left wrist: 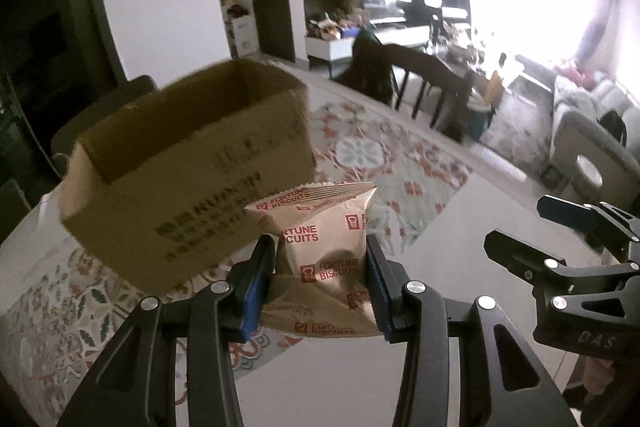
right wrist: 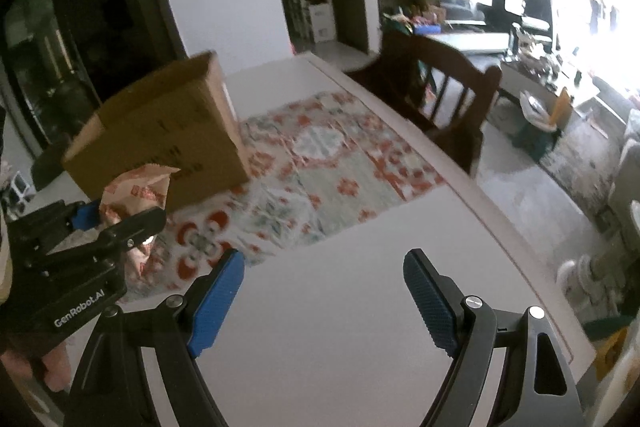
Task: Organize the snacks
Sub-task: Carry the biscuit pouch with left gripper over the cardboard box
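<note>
Left gripper (left wrist: 320, 267) clamped on a biscuit packet (left wrist: 320, 243), pads pinching both sides, packet upright and off the table; open box (left wrist: 188, 163) just beyond and left of it, mouth up, long side running away from the jaws; so, probably up and over the near rim next; right gripper (right wrist: 320, 291) wide open, empty, farther from box.
</note>
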`<state>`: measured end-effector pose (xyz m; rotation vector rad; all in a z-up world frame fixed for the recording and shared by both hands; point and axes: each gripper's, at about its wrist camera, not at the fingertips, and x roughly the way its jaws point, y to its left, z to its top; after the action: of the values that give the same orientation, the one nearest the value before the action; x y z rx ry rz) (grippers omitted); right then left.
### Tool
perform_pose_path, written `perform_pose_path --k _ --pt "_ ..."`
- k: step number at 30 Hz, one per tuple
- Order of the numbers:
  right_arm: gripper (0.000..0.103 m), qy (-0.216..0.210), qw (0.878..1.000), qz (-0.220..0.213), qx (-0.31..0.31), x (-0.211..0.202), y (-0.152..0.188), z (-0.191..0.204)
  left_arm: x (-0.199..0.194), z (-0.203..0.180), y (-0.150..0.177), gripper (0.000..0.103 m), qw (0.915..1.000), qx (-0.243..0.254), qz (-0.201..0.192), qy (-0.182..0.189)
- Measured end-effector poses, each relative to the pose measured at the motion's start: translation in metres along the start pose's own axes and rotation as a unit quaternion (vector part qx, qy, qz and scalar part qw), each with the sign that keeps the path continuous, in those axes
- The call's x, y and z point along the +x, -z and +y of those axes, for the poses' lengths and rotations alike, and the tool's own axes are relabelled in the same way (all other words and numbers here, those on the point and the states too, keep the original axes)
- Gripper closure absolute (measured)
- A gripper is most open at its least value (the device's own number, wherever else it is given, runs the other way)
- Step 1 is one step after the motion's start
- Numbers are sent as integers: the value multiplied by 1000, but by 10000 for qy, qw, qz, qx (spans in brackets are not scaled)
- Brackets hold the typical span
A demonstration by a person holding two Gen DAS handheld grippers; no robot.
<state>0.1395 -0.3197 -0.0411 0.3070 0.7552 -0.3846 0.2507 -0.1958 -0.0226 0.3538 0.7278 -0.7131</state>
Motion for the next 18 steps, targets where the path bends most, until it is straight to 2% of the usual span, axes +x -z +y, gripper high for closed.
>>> perform_pose_path --k 8,18 --pt "20 -277 9988 -370 -129 -12 -30 21 -29 25 -15 59 9982 -374 -406 -218" --pt "20 -549 9950 -703 -438 -11 -70 48 -43 55 -36 59 9949 -629 -639 -460"
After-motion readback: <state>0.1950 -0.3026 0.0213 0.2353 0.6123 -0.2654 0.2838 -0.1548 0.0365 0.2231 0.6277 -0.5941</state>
